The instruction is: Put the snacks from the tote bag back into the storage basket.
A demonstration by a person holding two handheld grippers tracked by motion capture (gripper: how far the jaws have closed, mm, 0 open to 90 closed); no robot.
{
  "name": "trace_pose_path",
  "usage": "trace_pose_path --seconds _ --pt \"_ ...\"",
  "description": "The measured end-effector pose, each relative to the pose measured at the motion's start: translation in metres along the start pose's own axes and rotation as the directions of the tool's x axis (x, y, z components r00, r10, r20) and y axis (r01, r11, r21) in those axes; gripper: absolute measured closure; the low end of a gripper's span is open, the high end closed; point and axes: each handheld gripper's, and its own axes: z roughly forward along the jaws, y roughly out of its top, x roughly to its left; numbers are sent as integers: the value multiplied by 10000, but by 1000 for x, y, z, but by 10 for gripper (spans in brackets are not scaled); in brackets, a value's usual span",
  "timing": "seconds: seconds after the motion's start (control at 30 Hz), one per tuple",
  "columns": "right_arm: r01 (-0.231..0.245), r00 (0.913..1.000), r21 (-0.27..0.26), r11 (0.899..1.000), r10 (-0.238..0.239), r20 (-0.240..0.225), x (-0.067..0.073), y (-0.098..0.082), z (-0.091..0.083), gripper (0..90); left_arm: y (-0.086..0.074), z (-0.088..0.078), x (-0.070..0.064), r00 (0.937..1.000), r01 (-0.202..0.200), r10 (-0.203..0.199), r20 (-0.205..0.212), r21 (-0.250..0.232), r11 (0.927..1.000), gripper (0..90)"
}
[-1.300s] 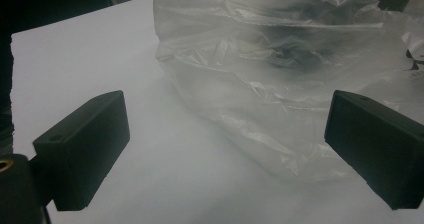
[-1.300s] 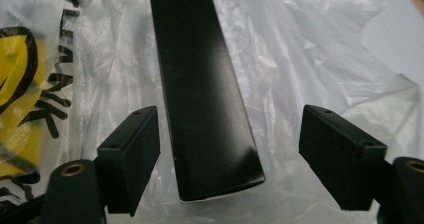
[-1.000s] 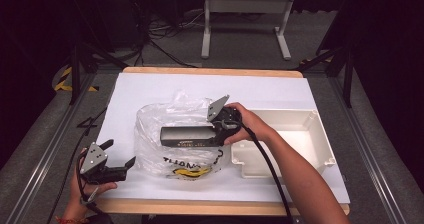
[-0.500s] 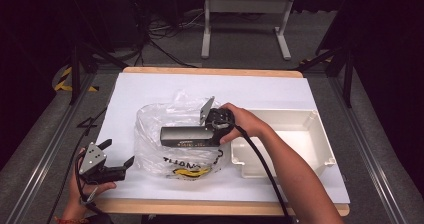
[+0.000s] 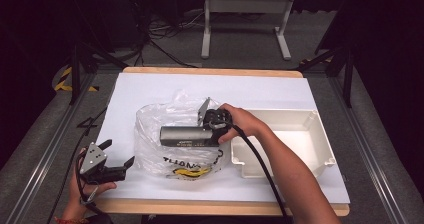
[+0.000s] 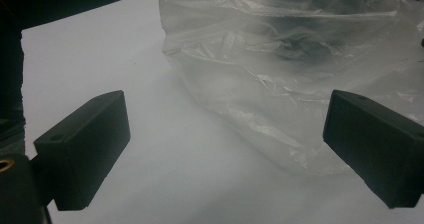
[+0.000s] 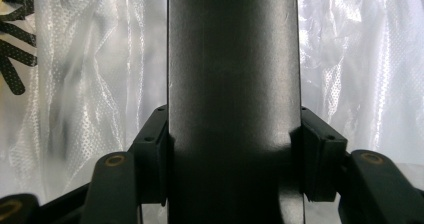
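Gripping a dark grey bar (image 5: 182, 135), the right gripper (image 5: 210, 126) sits near the middle of the table (image 5: 150, 86) — its jaws have just been closing, and in the right gripper view they stand clamped on both flanks of the bar (image 7: 234, 84), pads pressed flat against it. The bar lies level, pointing toward nine o'clock from the hand (image 5: 245, 121), on top of a crumpled clear bag (image 5: 160, 154). The bag spreads over the table's centre, with yellow and black print showing along its six o'clock edge; I cannot read the print.

At three o'clock from the bag, just beside it, rests a shallow white tray (image 5: 320, 134), its near corner close to the right forearm.

The left gripper (image 5: 117, 161) hovers low at about eight o'clock on the table, near the front edge, held by the left hand (image 5: 87, 186). Its jaws stand wide apart with nothing between them — in the left gripper view the bag (image 6: 290, 59) lies ahead of them on the white surface, apart from both pads, bulging toward one o'clock.

A cable (image 5: 260, 164) trails from the right gripper back along the forearm toward five o'clock.
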Motion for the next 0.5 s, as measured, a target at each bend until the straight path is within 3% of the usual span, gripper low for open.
trace_pose_path --seconds 0.5 --pt "345 9991 -376 9987 -335 249 7 1 -12 427 0 0 0 10000 38 -38 34 6 10000 55"
